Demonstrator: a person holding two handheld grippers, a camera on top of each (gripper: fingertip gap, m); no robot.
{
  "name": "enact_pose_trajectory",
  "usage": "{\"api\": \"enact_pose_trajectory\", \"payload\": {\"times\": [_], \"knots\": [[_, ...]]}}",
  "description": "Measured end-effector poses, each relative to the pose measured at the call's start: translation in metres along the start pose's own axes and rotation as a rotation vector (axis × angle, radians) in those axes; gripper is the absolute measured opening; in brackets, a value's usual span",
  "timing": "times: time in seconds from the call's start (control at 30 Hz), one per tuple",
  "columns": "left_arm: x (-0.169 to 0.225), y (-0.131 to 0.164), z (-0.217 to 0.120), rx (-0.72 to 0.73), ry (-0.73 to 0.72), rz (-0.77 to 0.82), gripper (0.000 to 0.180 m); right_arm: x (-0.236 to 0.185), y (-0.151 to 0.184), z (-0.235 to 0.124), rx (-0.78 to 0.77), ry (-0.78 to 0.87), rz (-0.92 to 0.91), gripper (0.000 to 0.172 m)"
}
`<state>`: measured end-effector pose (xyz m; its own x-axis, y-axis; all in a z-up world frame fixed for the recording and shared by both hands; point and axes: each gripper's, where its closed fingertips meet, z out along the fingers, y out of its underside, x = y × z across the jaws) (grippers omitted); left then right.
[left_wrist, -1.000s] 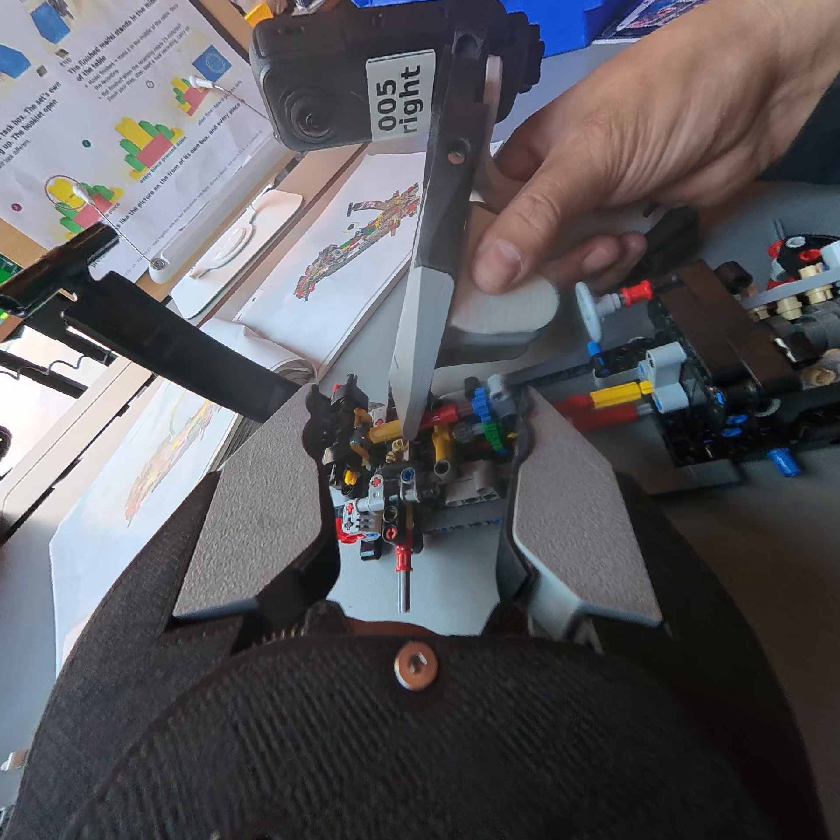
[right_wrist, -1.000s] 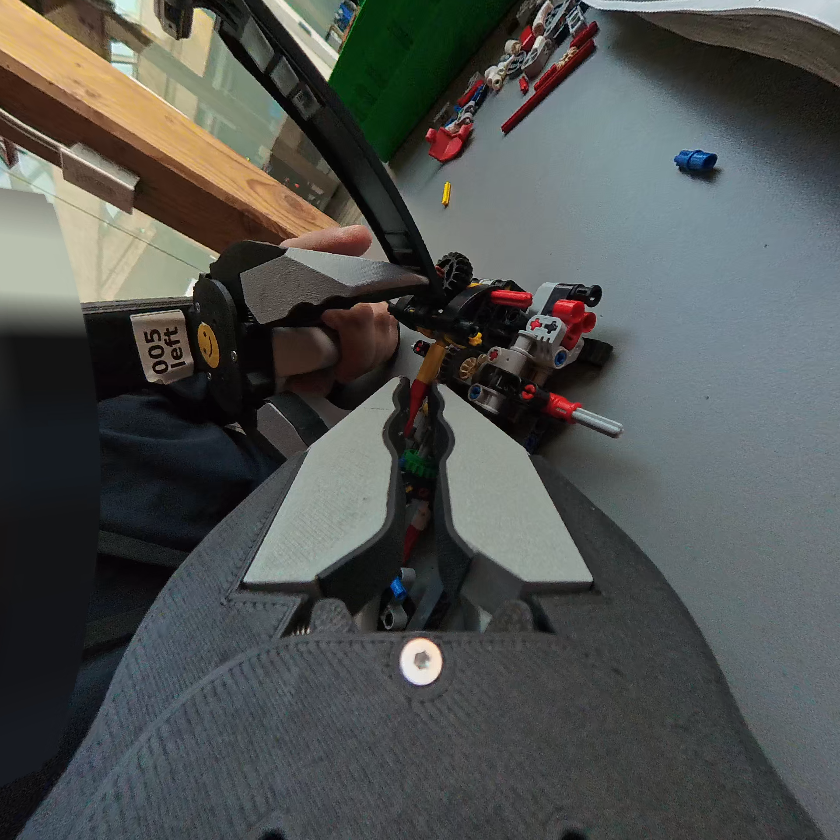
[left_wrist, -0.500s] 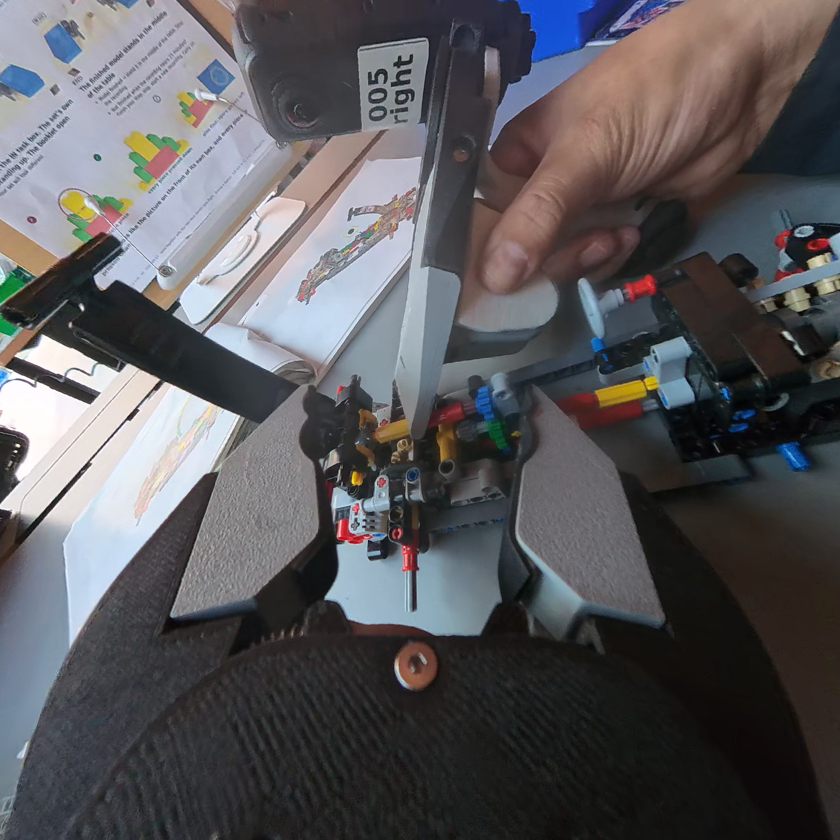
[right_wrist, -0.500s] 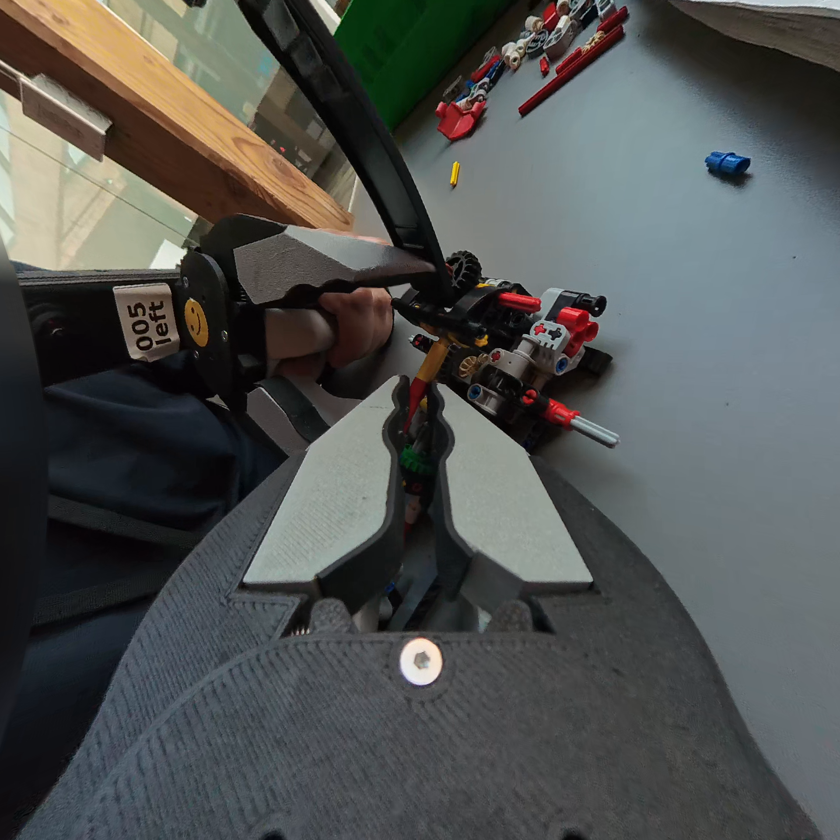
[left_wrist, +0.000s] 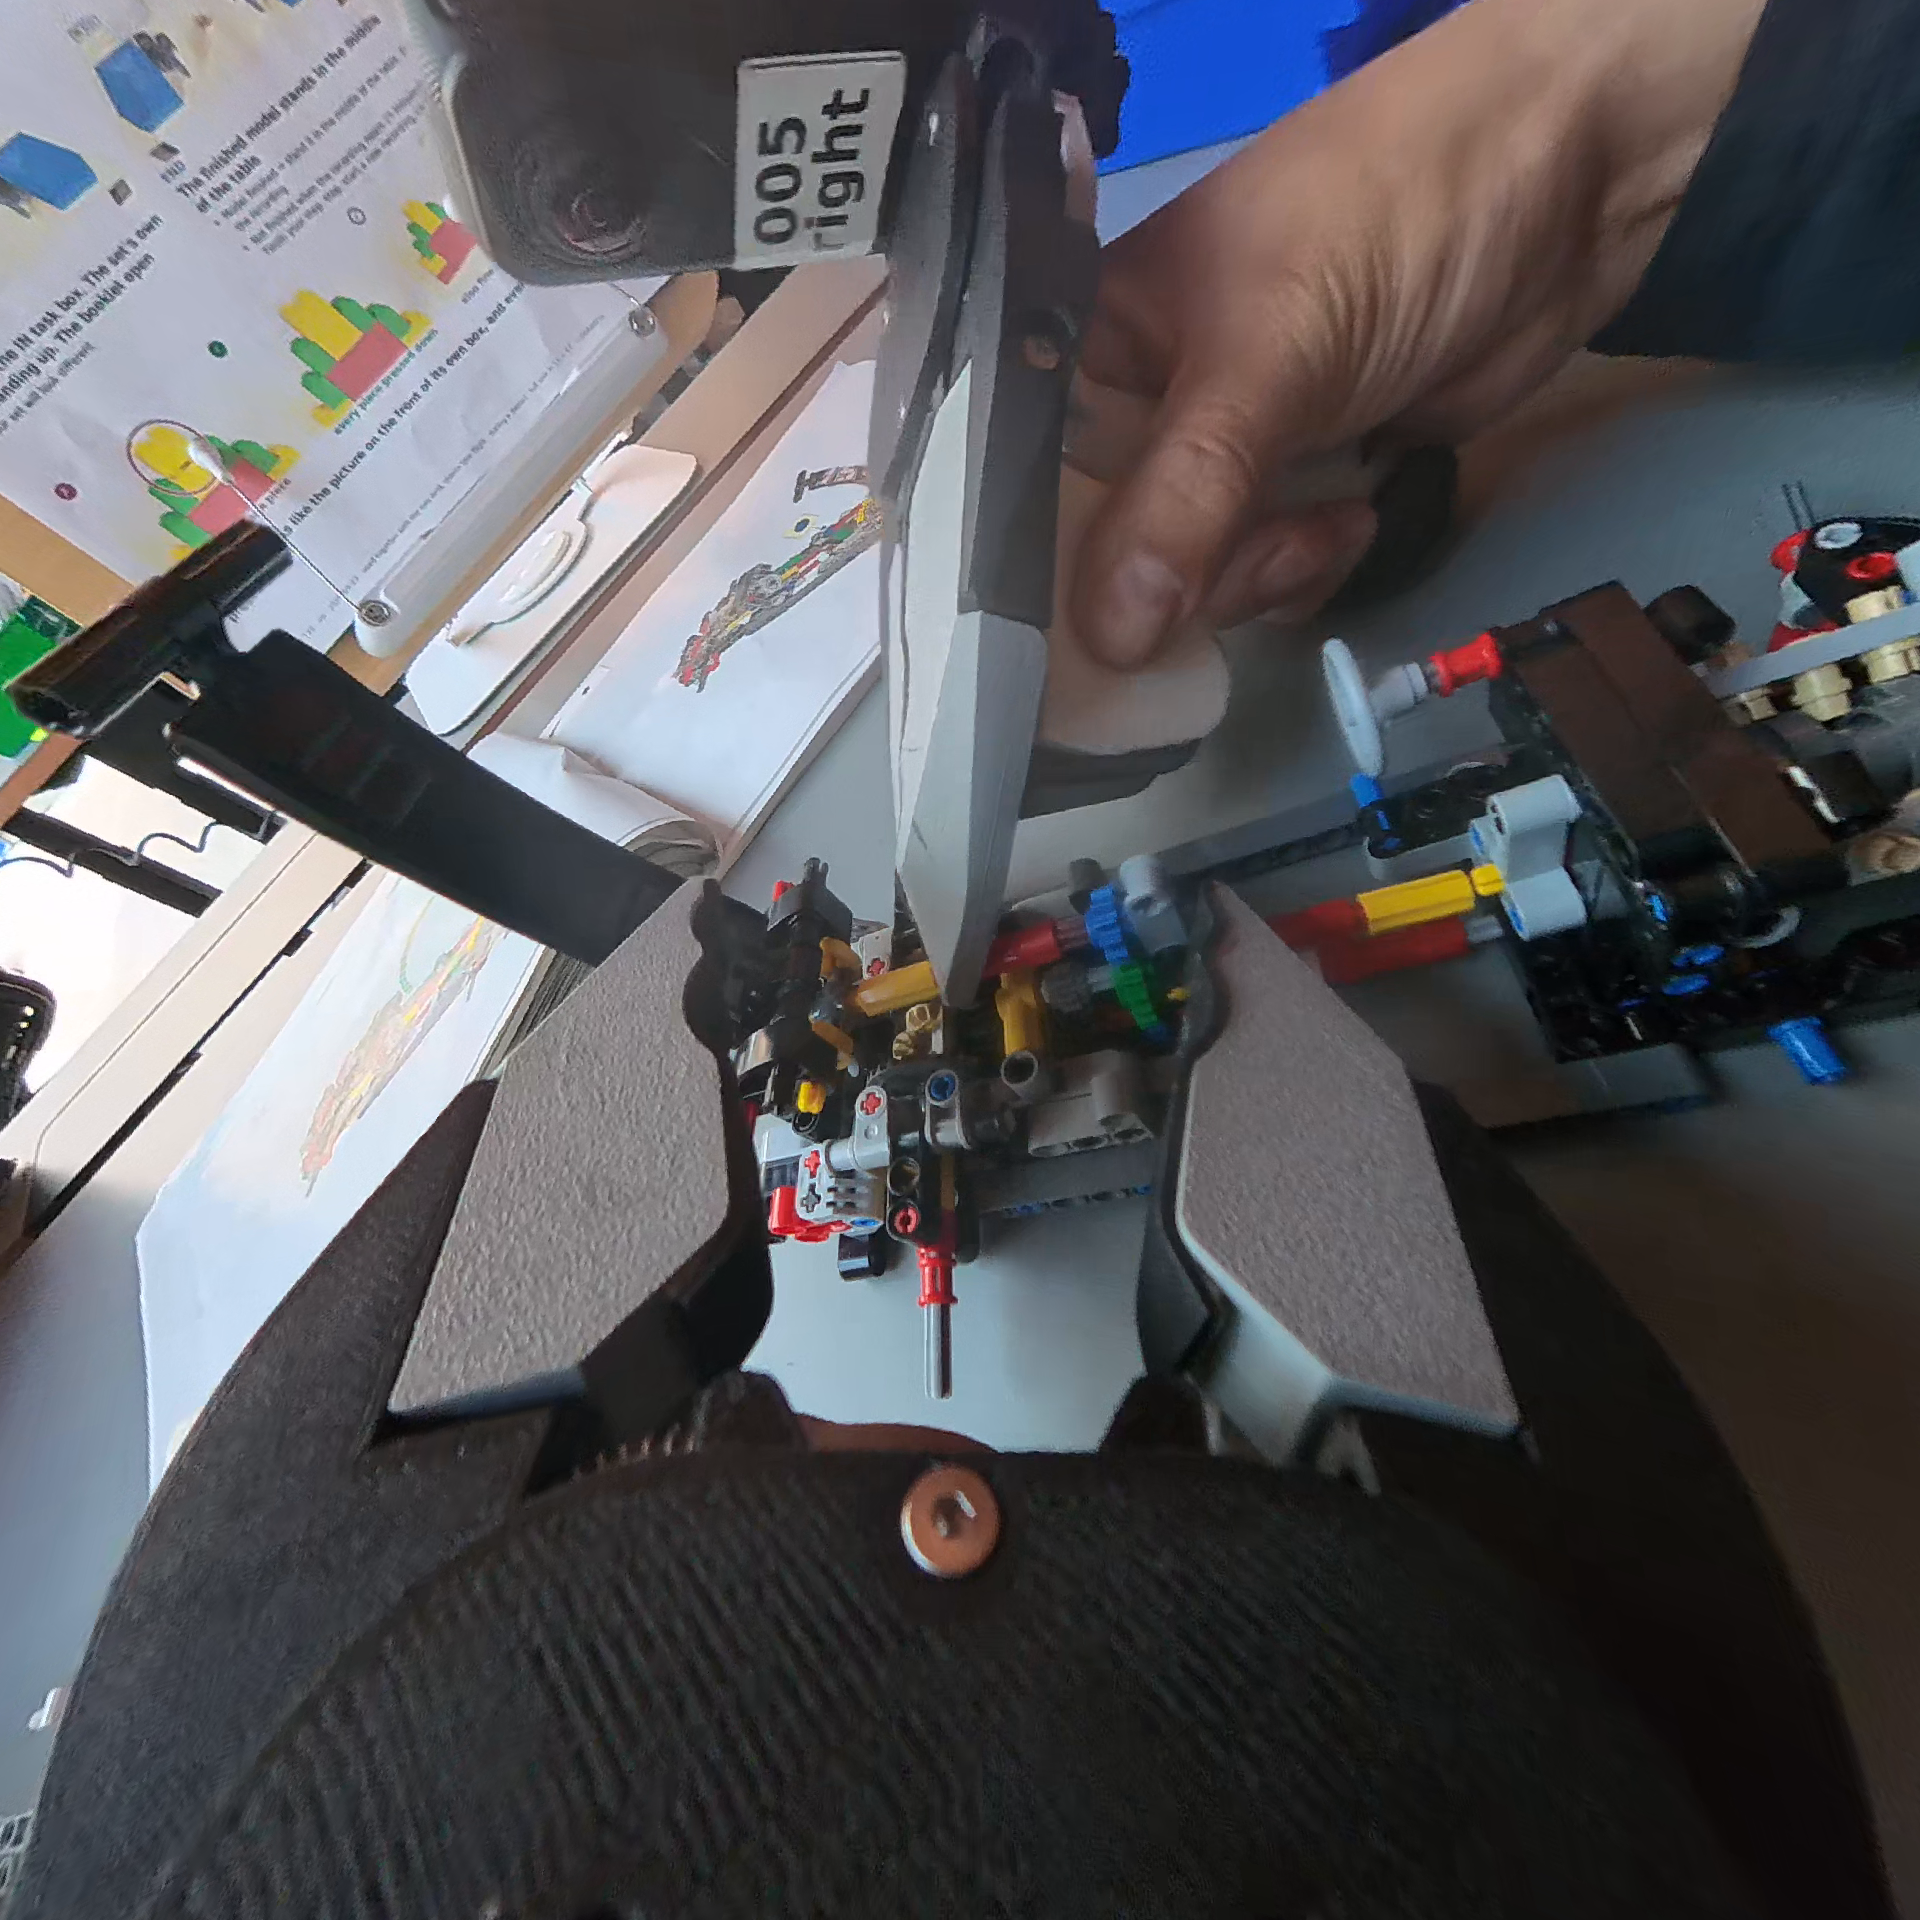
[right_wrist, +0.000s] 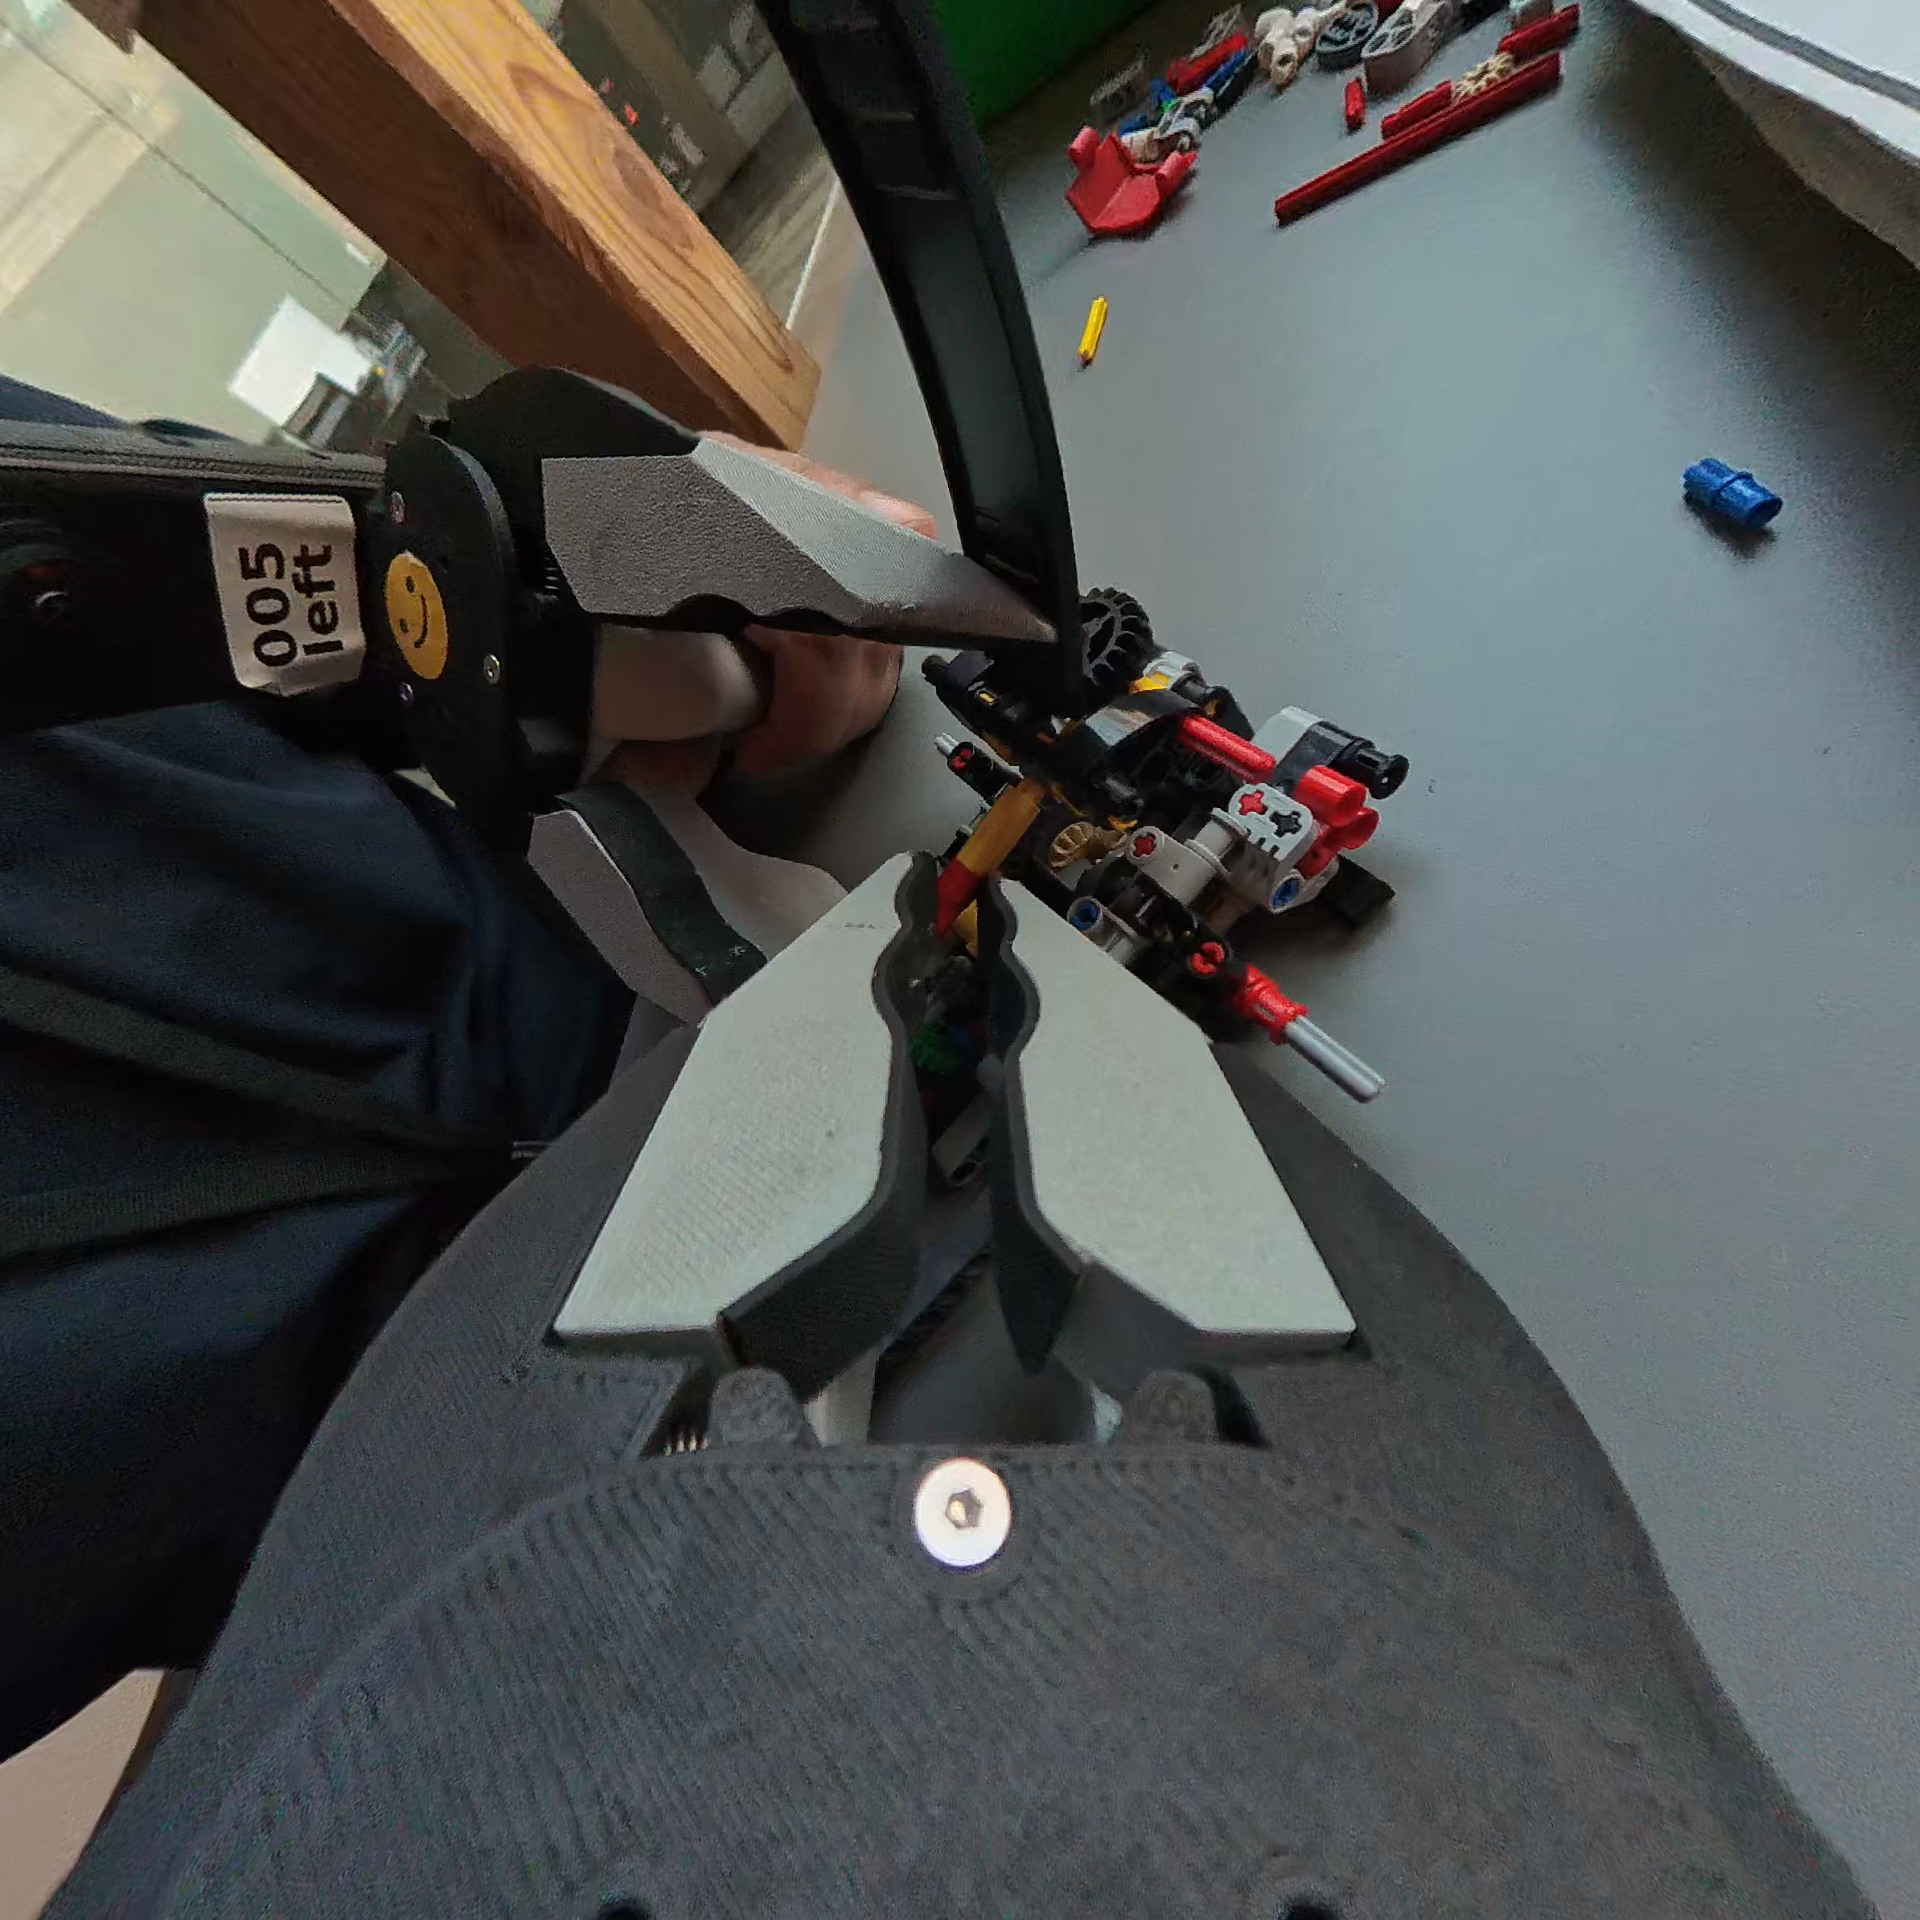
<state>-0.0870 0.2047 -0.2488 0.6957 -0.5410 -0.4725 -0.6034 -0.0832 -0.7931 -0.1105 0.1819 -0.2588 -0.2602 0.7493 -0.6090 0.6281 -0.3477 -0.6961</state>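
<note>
One multicoloured plastic brick assembly (left_wrist: 935, 1070): left hand-held gripper (left_wrist: 951, 997) clamps it; right hand-held gripper (right_wrist: 961, 904) at 12 o'clock pinches its red-yellow axle (right_wrist: 987, 842).

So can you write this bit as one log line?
left gripper: wide, straddling brick model | right gripper: shut on red-and-yellow rod | model on grey table

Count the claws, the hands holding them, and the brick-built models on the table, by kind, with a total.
Claws: 2 (left claw, right claw)
Hands: 2 (left hand, right hand)
Models: 2 (small model, large black model)
Total: 6
</note>
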Motion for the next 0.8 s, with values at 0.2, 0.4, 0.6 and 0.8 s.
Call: {"api": "enact_pose_trajectory", "payload": {"times": [0.2, 0.4, 0.6, 0.8], "knots": [[-0.0009, 0.0004, 0.0004, -0.002, 0.005, -0.013, 0.087, -0.0004, 0.0001, 0.0005, -0.059, -0.044, -0.126, 0.006], [0.0032, -0.0017, 0.0000, 0.013, 0.016, 0.011, 0.088, -0.0048, 0.0032, -0.0004, -0.065, -0.027, -0.225, 0.007], [0.0049, -0.0023, -0.0001, 0.017, 0.025, 0.015, 0.088, -0.0057, 0.0060, -0.0016, -0.078, -0.013, -0.285, 0.006], [0.0057, -0.0026, -0.0006, 0.018, 0.028, 0.014, 0.088, -0.0069, 0.0074, -0.0017, -0.078, -0.019, -0.284, 0.006]]}}
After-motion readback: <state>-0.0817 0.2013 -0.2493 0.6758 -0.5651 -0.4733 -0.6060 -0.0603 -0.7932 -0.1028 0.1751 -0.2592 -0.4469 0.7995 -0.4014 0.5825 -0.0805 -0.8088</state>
